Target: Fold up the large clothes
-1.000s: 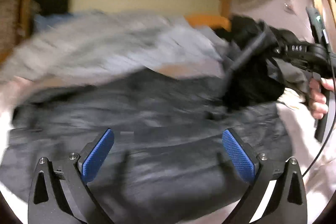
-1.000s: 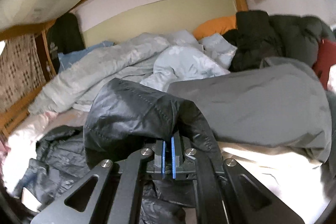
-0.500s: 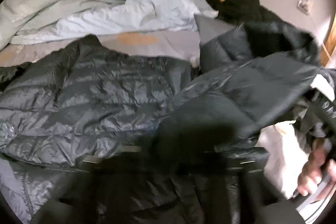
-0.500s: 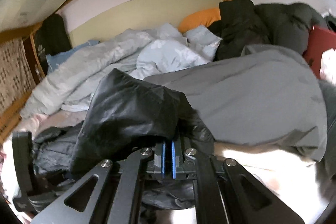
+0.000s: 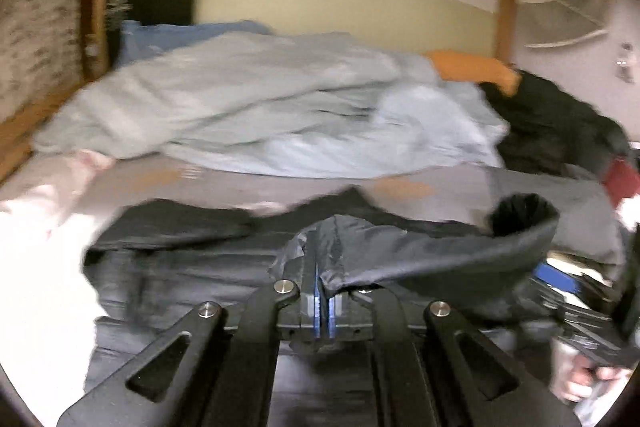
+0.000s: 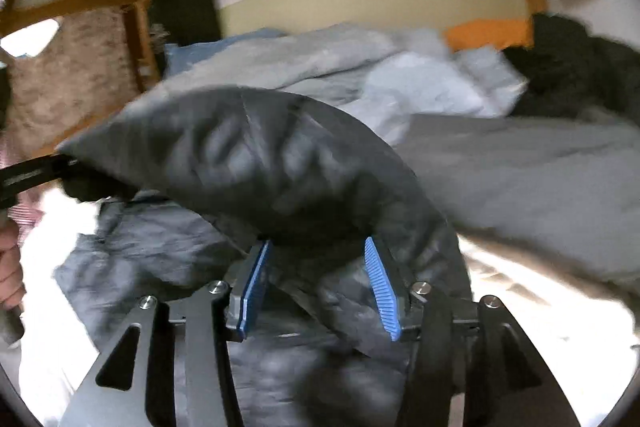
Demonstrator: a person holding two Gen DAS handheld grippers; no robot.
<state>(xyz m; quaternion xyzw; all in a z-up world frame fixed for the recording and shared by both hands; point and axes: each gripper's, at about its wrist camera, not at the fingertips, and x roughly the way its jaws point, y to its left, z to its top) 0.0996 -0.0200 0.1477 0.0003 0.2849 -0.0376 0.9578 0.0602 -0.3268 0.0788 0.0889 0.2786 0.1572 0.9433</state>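
Note:
A black puffer jacket (image 5: 180,267) lies spread on the bed. My left gripper (image 5: 322,301) is shut on a fold of its fabric, and the sleeve (image 5: 460,251) stretches right from it with its cuff open. In the right wrist view the same sleeve (image 6: 248,163) hangs across the frame, raised above the jacket body (image 6: 152,251). My right gripper (image 6: 318,287) is open, its blue pads (image 6: 253,287) either side of the sleeve's lower part. The left gripper's tip (image 6: 24,179) holds the sleeve's far end at the left edge.
A crumpled pale blue duvet (image 5: 260,115) fills the back of the bed. A grey garment (image 6: 540,167) lies on the right, black clothes (image 5: 552,123) and an orange pillow (image 5: 472,69) behind it. A wooden frame (image 5: 506,7) and wall close the back.
My left gripper was open above the jacket and has shut on the sleeve fabric. My right gripper was shut on the sleeve and has opened.

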